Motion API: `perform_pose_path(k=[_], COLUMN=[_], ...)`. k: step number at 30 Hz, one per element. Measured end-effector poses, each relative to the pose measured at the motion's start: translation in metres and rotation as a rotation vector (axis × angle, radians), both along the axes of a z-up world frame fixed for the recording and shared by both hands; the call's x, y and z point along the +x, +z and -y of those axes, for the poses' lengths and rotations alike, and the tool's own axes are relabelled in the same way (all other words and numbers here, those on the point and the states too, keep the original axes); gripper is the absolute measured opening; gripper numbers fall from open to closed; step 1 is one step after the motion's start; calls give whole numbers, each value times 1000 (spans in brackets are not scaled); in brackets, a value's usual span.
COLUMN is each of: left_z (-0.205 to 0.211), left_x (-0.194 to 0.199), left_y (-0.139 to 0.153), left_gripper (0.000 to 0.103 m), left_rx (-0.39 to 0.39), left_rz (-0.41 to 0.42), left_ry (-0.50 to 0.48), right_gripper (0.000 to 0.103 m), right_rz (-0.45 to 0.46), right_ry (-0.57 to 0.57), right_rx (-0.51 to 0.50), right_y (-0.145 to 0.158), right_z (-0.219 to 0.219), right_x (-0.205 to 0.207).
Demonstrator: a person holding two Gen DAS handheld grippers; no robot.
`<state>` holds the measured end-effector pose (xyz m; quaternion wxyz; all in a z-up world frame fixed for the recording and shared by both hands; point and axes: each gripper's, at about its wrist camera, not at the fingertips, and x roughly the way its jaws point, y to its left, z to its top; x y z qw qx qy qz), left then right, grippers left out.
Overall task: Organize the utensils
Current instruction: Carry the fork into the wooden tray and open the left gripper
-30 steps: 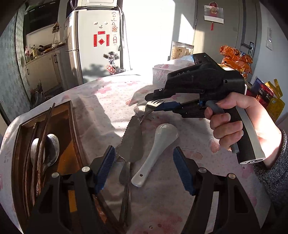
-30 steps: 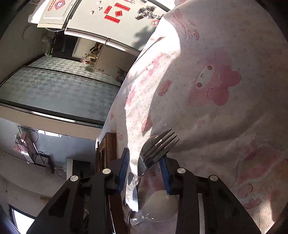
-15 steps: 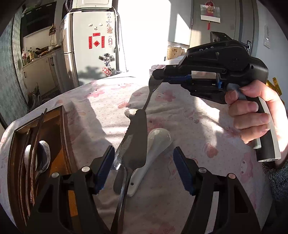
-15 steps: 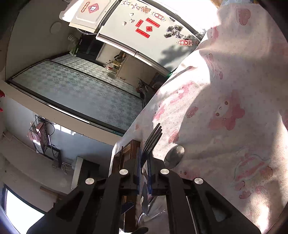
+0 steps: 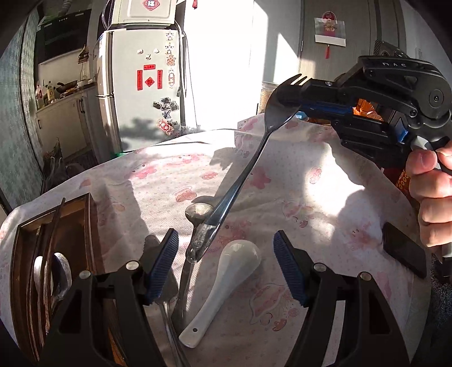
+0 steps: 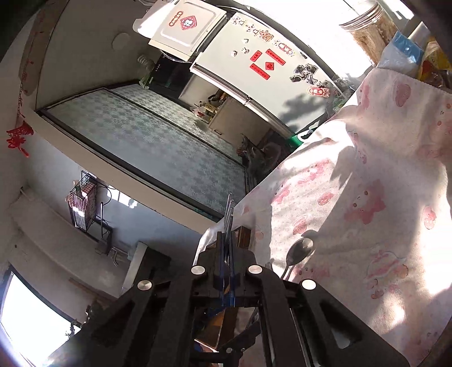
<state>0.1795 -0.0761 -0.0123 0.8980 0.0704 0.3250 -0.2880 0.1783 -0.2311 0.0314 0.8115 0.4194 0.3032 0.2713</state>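
Observation:
In the left wrist view my right gripper [image 5: 299,93] is shut on the head of a metal fork [image 5: 243,177], held in the air at the upper right. The fork's handle hangs down towards the table. In the right wrist view only the fork's tines [image 6: 228,211] stick out past the closed right gripper [image 6: 226,240]. My left gripper [image 5: 226,254] hovers low over the table, its jaws opening and gripping nothing. Below it lie a white ceramic spoon [image 5: 226,279], a metal spoon [image 5: 197,211] and a knife [image 5: 183,285]. A wooden tray [image 5: 90,220] at the left holds chopsticks and spoons.
A pink-patterned cloth [image 5: 325,197] covers the table. A black phone-like slab [image 5: 404,254] lies near the right edge by the person's hand [image 5: 432,192]. Snack packets and a jar [image 6: 364,25] stand at the far side. A fridge [image 5: 141,84] is behind.
The right gripper closed on the fork and raised it off the table, turning so the handle now hangs down. The left gripper shifted slightly across the table.

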Motion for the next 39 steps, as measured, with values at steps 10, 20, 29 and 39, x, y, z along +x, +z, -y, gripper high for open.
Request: perform_pose_path(k=[10, 20, 29, 39], left_z=[-17, -109, -192, -212], left_x=[-2, -25, -22, -19], left_y=[7, 14, -2, -19], left_gripper=[25, 22, 22, 23], left_rx=[5, 65, 82, 94], left_rz=[16, -12, -96, -146], left_ry=[3, 154, 322, 358], right_gripper=[3, 2, 3, 10], right_rz=[16, -6, -114, -225], right_ry=[86, 244, 334, 288], right_rx=[89, 87, 118, -94], right_y=[12, 14, -23, -61], right_z=[-10, -112, -194, -228], right_x=[-10, 29, 77, 102])
